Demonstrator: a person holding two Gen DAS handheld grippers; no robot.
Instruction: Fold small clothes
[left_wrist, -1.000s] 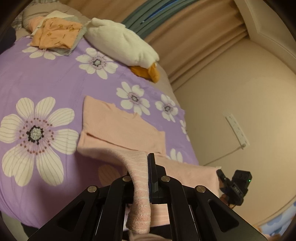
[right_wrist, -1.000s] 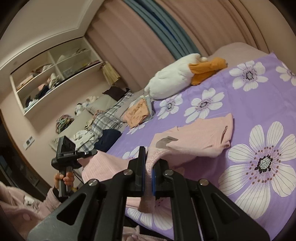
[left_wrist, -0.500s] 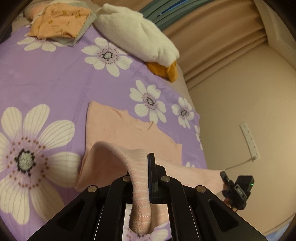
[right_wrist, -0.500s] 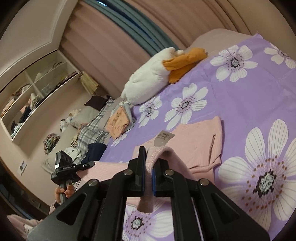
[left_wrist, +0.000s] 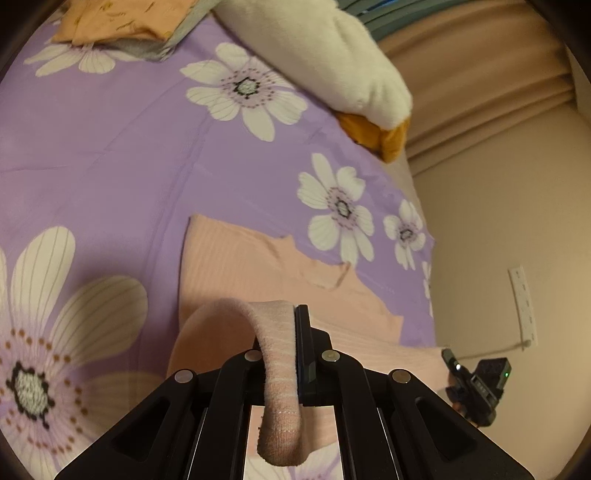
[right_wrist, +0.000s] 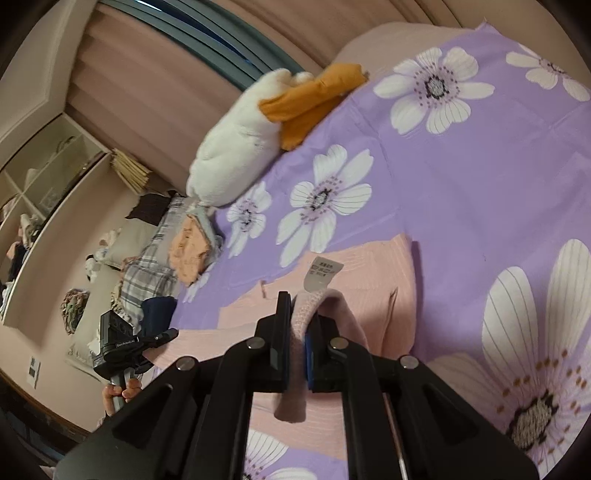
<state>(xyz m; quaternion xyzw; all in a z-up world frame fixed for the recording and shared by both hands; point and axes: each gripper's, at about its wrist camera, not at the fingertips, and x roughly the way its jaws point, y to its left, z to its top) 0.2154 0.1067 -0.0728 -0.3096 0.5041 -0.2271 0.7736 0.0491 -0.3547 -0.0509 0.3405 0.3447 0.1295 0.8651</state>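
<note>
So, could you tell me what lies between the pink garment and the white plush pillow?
Only bare purple flowered bedsheet lies between the pink garment and the white plush pillow, as the left wrist view shows.

- left tongs (left_wrist: 295, 332): jaws closed tight, pinching a strip of the pink garment (left_wrist: 280, 369) between them, fabric draped over the left finger and hanging down
- right tongs (right_wrist: 297, 332): jaws closed, clamped on a pink knit edge
- left tongs also seen in right wrist view (right_wrist: 162, 336), person's hand (right_wrist: 120, 393) wrapped around the handle below
</note>
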